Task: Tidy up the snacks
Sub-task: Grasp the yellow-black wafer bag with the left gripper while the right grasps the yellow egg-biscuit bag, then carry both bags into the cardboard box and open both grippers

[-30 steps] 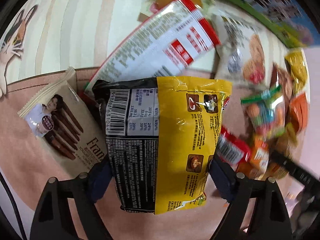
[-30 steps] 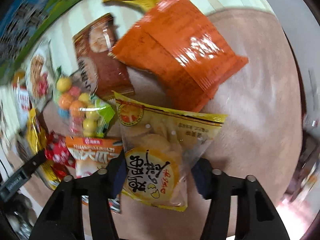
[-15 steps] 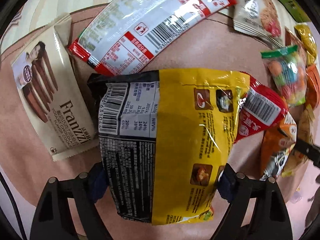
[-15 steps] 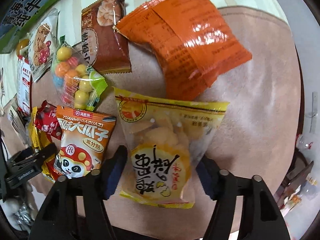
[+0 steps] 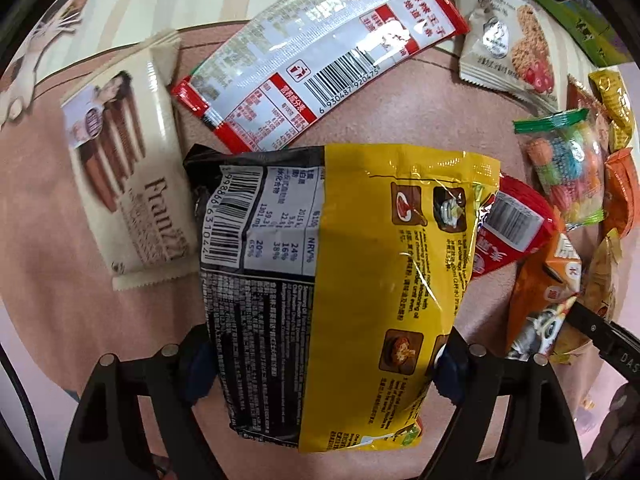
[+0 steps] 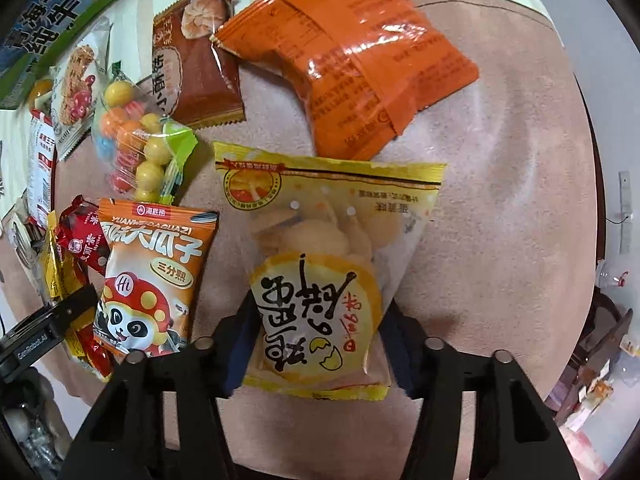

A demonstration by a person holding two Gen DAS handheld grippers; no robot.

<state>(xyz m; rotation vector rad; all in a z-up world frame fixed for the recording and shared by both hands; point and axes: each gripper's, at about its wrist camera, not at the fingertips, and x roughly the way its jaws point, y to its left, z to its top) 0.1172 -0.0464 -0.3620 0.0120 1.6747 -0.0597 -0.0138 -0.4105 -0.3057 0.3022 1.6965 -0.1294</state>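
A pinkish-tan worktop [image 6: 500, 160] carries scattered snack packets: an orange packet [image 6: 352, 68], a brown pastry packet [image 6: 196, 60], a bag of coloured candy balls [image 6: 140, 140] and a Franzzi wafer pack [image 5: 128, 168].

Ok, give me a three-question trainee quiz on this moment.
1. True or false: the left gripper grips the yellow-black bag.
2. What does the right gripper hold?
A. orange pack
B. egg-crisp bag
C. panda seed pack
3. Fill in: the candy-ball bag lies just above the ____ pack.

Key: 1 true. 2 B, the egg-crisp bag; its jaws have just been closing on it. 3 panda seed.
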